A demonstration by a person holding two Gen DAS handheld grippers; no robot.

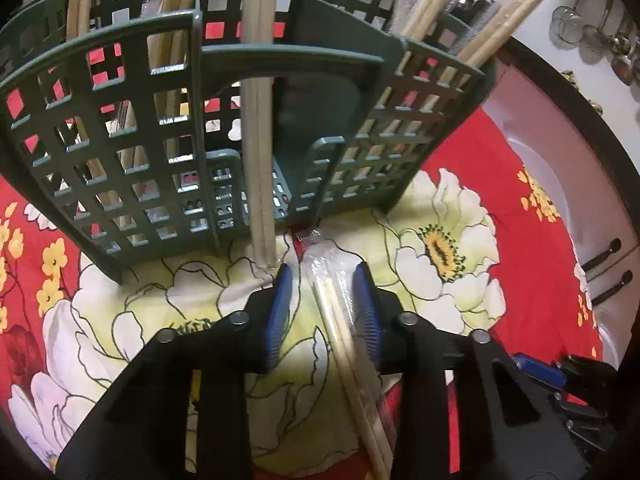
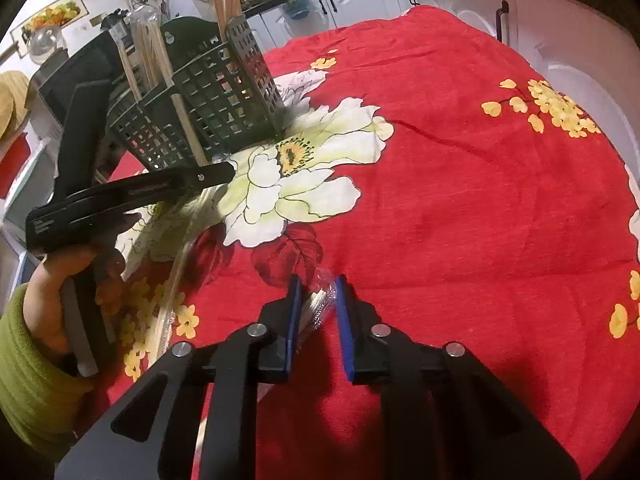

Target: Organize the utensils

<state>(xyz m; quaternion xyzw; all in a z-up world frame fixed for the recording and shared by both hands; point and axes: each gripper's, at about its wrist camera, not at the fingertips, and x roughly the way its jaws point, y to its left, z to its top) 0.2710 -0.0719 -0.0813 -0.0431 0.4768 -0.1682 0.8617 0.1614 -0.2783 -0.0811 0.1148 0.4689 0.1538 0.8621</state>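
Red flowered cloth [image 2: 480, 200] covers the counter, with white cabinet doors [image 2: 360, 0] behind it.

At the far left of the right wrist view, a hand [image 2: 68, 280] in a green sleeve [image 2: 24, 380] holds the left claw [image 1: 324, 272], which points down at the cloth just in front of a dark green lattice caddy [image 1: 120, 160]. Bare and wrapped chopsticks [image 1: 460, 20] stand upright or lean in the caddy's compartments.

A wrapped chopstick pair [image 1: 340, 328] lies flat on the white flower print, its end near the caddy's foot. It runs between the left claw's blue pads [image 1: 280, 312], close against the right one. Bare cloth shows between it and the left pad, so this claw is not clamped on it.

Further right, on plain red cloth, the right claw [image 2: 319, 292] stands narrow around the crinkled end of a second wrapped pair [image 2: 316, 308]. The plastic fills most of the gap. I cannot tell whether the pads press it.
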